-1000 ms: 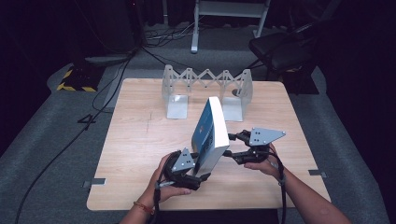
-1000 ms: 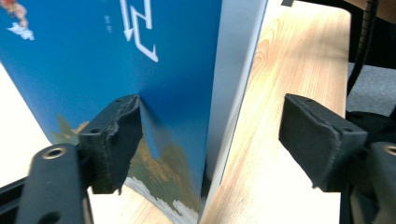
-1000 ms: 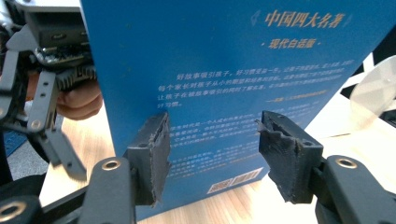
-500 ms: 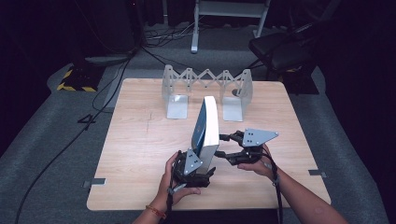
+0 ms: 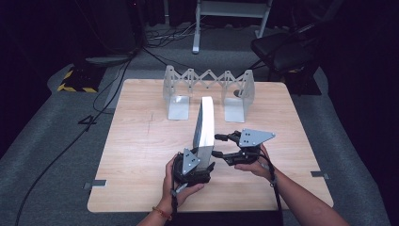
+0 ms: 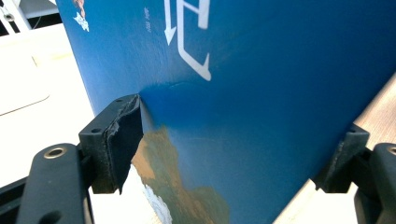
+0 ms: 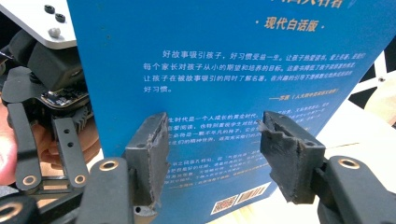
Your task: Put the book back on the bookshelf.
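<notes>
The book (image 5: 203, 123) stands upright on its edge near the middle of the table (image 5: 136, 141), closer to the front edge, well short of the rack (image 5: 209, 89) at the rear. Earlier it leaned with its blue cover showing; now it is vertical, page edges toward the camera. The left gripper (image 5: 202, 165) pinches its lower corner, jaws just having closed. The right gripper (image 5: 220, 146) is spread, jaws just opening, facing the back cover without pinching it.

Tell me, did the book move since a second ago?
Yes. The book was tilted, showing its blue cover; now it stands upright and edge-on, nearer the rack's left bookend.
</notes>
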### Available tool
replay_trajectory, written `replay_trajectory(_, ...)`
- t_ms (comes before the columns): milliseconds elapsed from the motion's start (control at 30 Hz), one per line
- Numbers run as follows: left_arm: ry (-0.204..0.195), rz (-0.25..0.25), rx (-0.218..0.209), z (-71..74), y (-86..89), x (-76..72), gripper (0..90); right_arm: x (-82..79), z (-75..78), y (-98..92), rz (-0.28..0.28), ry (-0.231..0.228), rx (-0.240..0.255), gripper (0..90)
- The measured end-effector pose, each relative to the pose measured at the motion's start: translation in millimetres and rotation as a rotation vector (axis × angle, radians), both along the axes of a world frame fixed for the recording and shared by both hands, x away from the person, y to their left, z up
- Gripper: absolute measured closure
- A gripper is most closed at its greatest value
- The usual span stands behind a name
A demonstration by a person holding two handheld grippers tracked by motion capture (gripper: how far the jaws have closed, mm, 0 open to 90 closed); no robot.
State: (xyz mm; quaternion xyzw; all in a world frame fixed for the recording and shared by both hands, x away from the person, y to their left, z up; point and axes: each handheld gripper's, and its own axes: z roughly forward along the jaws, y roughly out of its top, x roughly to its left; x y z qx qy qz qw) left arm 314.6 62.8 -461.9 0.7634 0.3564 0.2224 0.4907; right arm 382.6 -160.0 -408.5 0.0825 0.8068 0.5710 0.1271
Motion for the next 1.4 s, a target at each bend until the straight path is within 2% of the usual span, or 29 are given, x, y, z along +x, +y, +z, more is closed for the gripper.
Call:
replay_trajectory(267,-0.011,0.016,0.004,0.6,-0.3,-1.7,23.4,-0.6,-0.7,2.7,-0.004,-0.002,0.002,43.0)
replay_trajectory(367,-0.017,0.011,0.016,2.0,1.1,-4.4,30.3,-0.4,-0.8,2.4,-0.007,-0.002,0.002,42.7)
replay_trajectory(467,-0.008,-0.003,0.004,3.0,5.7,-5.4,38.9,0.3,-0.8,2.1,-0.017,-0.006,0.001,41.3)
replay_trajectory(667,-0.002,0.001,-0.007,4.5,13.9,-2.6,55.0,3.4,-0.7,2.1,-0.062,-0.02,0.0,39.7)
replay_trajectory(867,0.005,-0.06,-0.039,2.4,19.7,4.0,57.3,9.7,-0.9,-2.7,-0.084,0.001,0.006,39.2)
replay_trajectory(967,0.01,-0.103,-0.053,1.6,21.2,8.3,57.8,11.0,-0.4,-5.7,-0.098,-0.002,-0.009,38.7)
replay_trajectory(1100,0.028,-0.151,-0.076,1.0,14.7,11.5,57.7,13.3,2.3,-17.0,-0.116,-0.005,-0.012,36.7)
replay_trajectory(1300,0.035,-0.22,-0.06,3.1,2.5,17.0,57.1,13.2,3.7,-37.9,-0.142,-0.001,-0.033,34.7)
replay_trajectory(1400,0.063,-0.279,-0.091,2.9,-3.6,20.4,57.1,11.2,6.4,-49.0,-0.156,0.002,-0.028,33.9)
